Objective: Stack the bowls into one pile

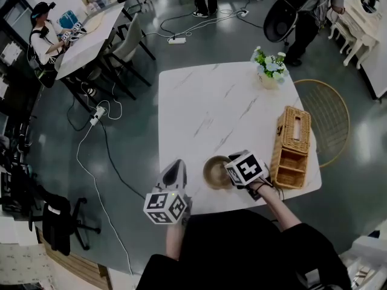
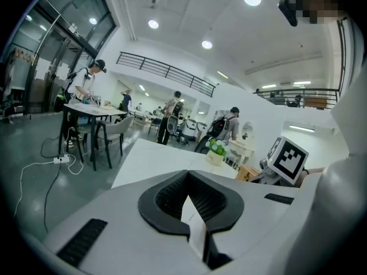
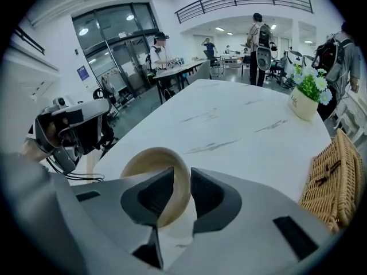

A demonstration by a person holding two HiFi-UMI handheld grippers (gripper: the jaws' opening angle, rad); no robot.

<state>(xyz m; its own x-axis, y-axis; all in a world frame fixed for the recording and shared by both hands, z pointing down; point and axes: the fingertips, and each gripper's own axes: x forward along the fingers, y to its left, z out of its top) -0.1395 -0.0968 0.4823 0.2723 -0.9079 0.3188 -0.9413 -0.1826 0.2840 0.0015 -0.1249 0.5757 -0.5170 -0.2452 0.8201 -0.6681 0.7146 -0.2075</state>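
A tan bowl [image 1: 214, 173] stands near the front edge of the white marble table [image 1: 205, 101]. My right gripper [image 1: 231, 177] reaches down over the bowl's right side. In the right gripper view the bowl [image 3: 147, 161] has its rim between the jaws of my right gripper [image 3: 182, 171], one pad inside and one outside. The pads stand slightly apart from the rim, so the gripper is open. I cannot tell whether other bowls lie under this one. My left gripper [image 1: 176, 165] hovers at the table's front edge, left of the bowl, shut and empty [image 2: 187, 173].
A wicker basket [image 1: 292, 144] lies right of the bowl, close to my right gripper. A flower pot [image 1: 269, 71] stands at the far right corner. Beyond the table are a round wicker chair [image 1: 329, 116], floor cables [image 1: 100, 162], chairs and people.
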